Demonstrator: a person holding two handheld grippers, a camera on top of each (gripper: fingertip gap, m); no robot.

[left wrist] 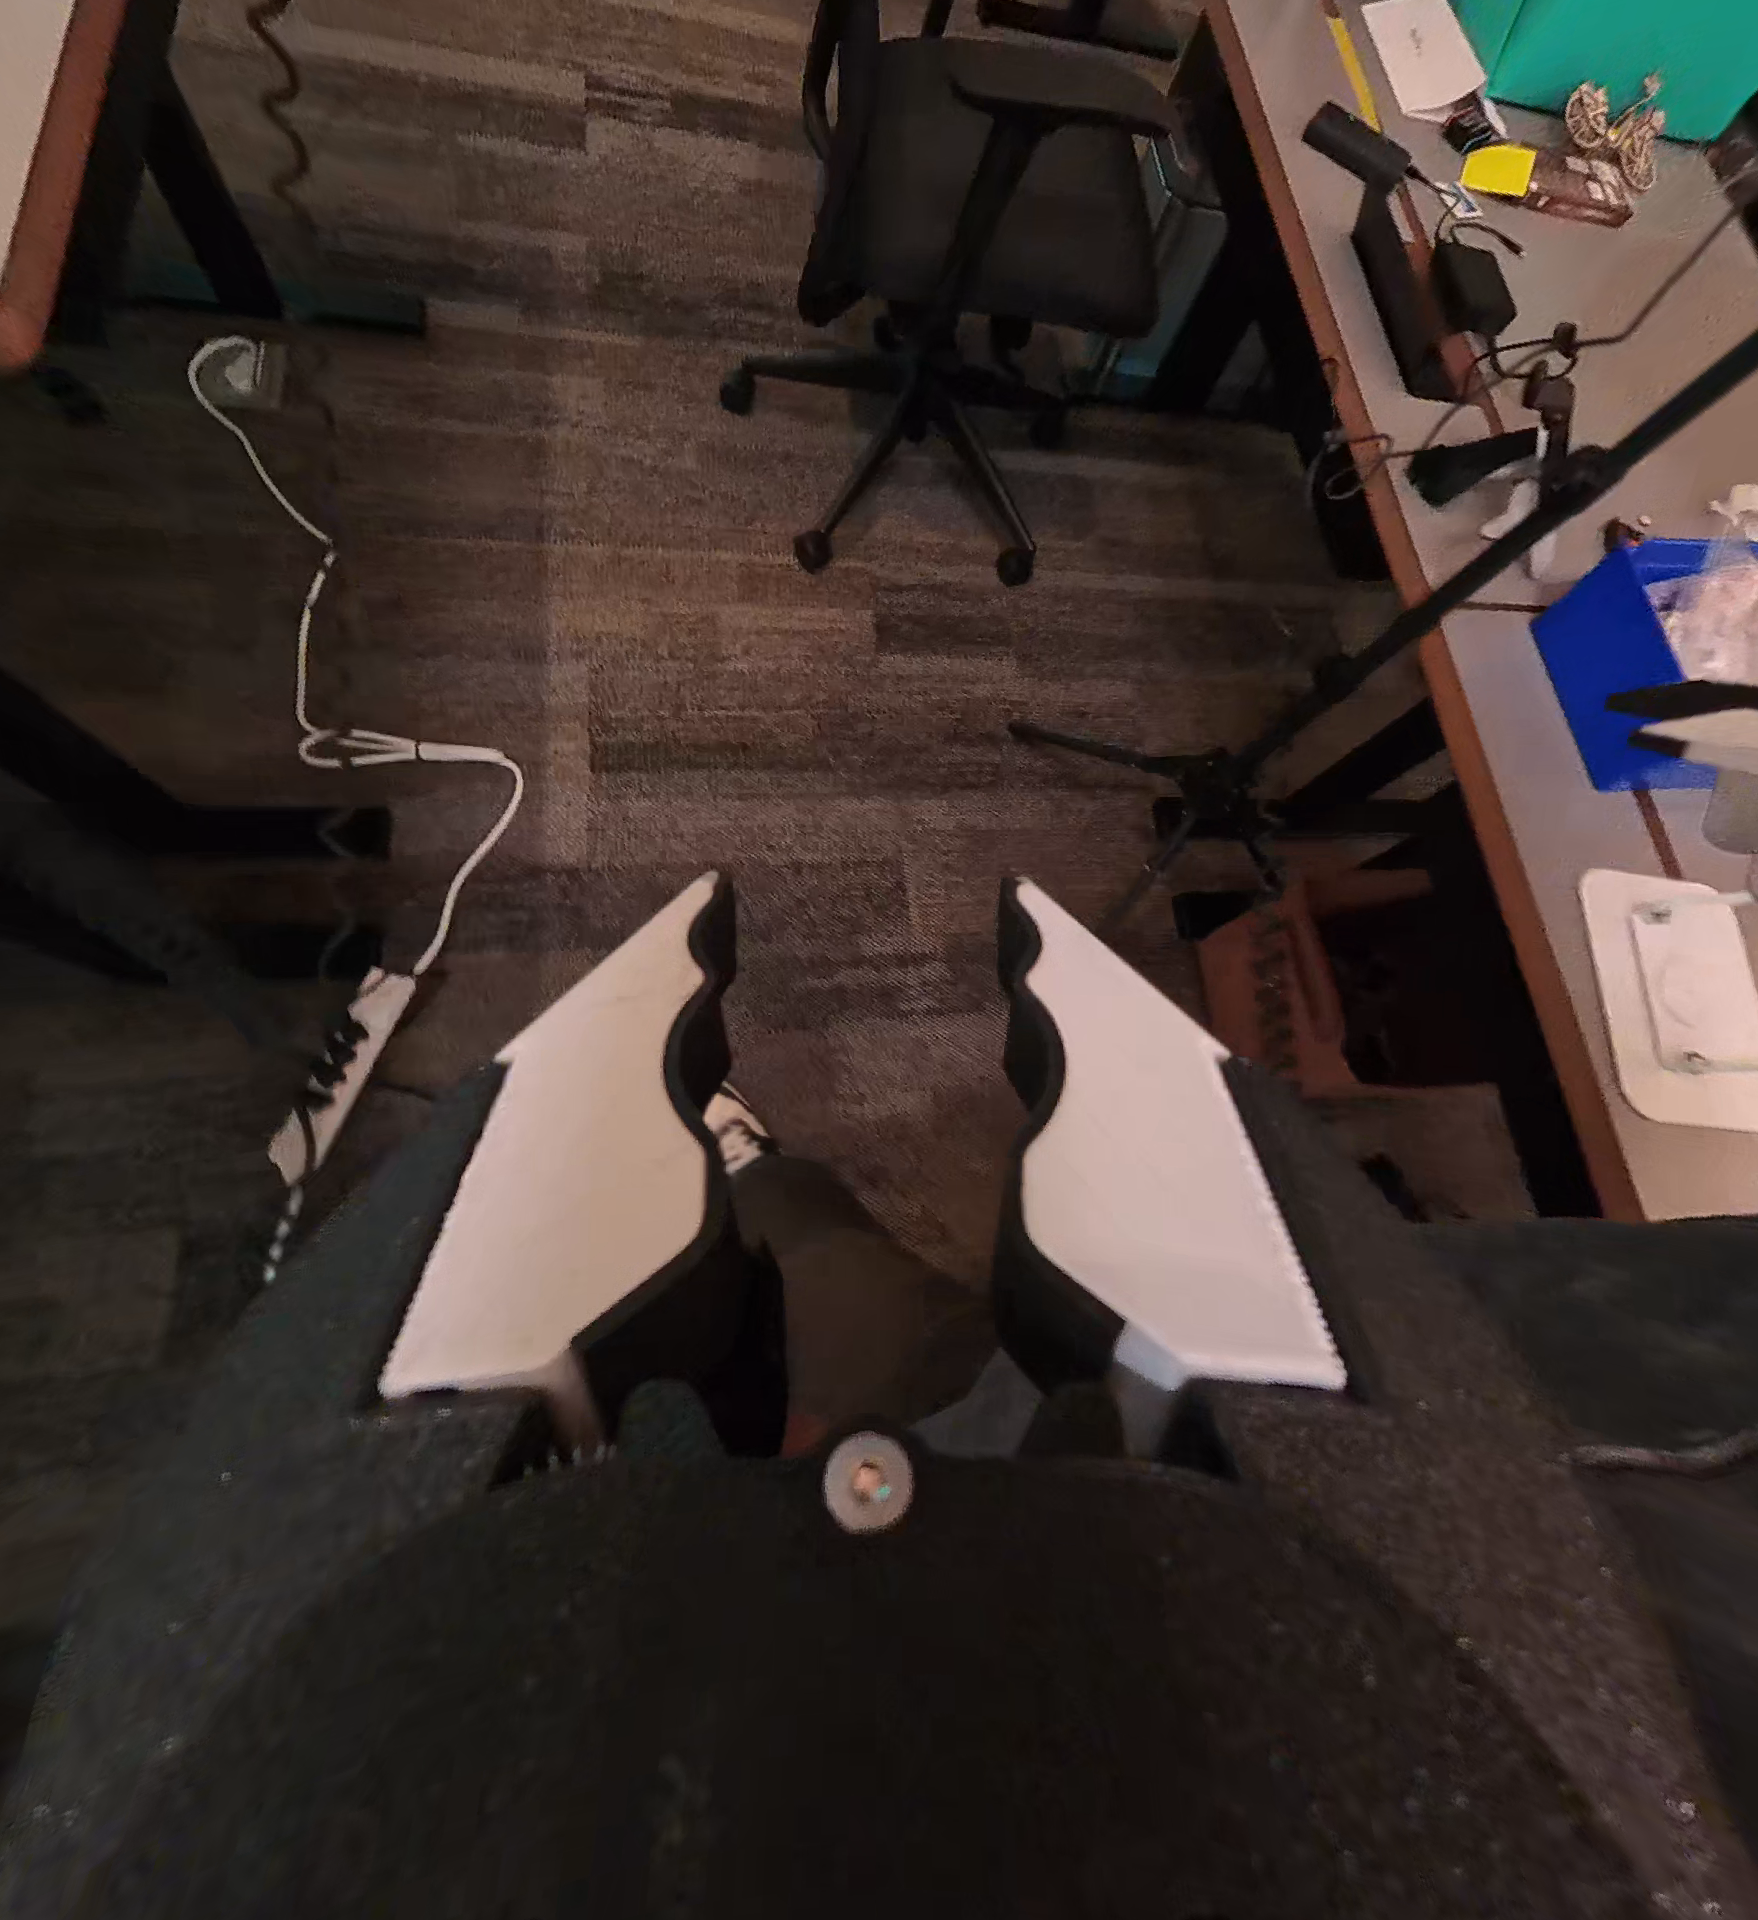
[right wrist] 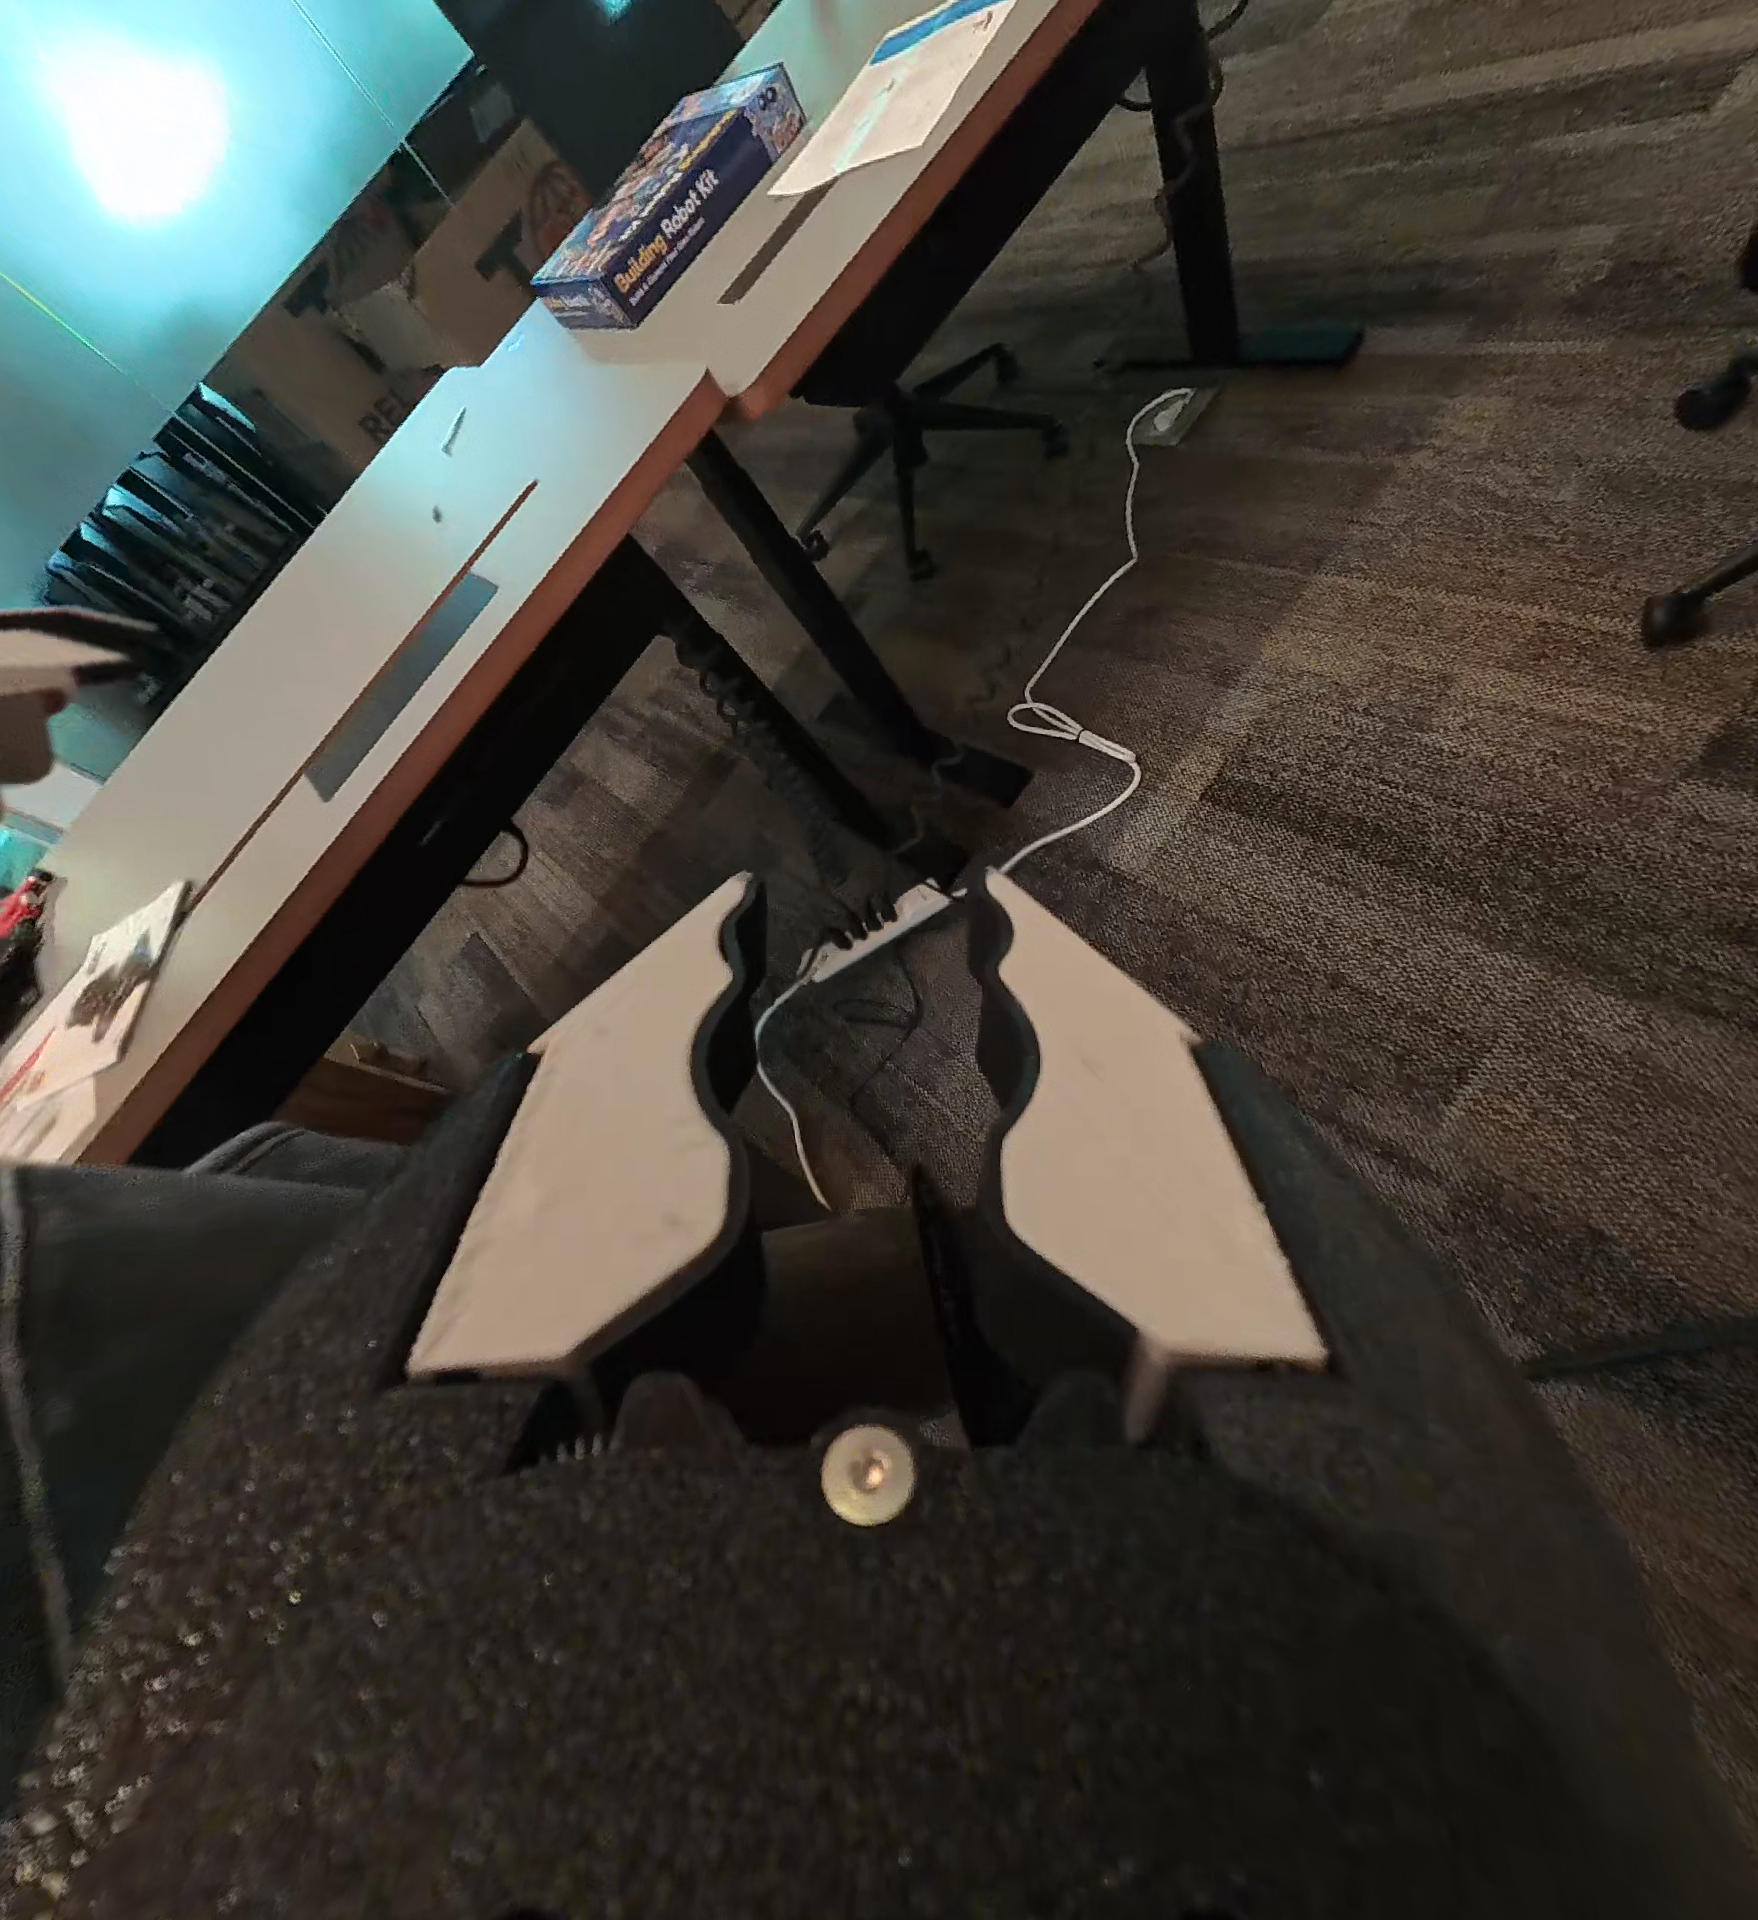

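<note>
Left gripper (left wrist: 864,914) nearest the lens: jaws wide, empty, aimed down at carpet (left wrist: 750,665), office chair (left wrist: 968,270) well ahead, white cable (left wrist: 387,748) off left. Right gripper (right wrist: 864,904): jaws wide, empty, tilted toward floor above a white cable (right wrist: 1083,644), beside white desk (right wrist: 355,665).

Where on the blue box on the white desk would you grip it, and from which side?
Grip the blue box across its two long sides near the middle, coming from above: it lies flat on the white desk, long and narrow, with bare desktop along both long sides.
</note>
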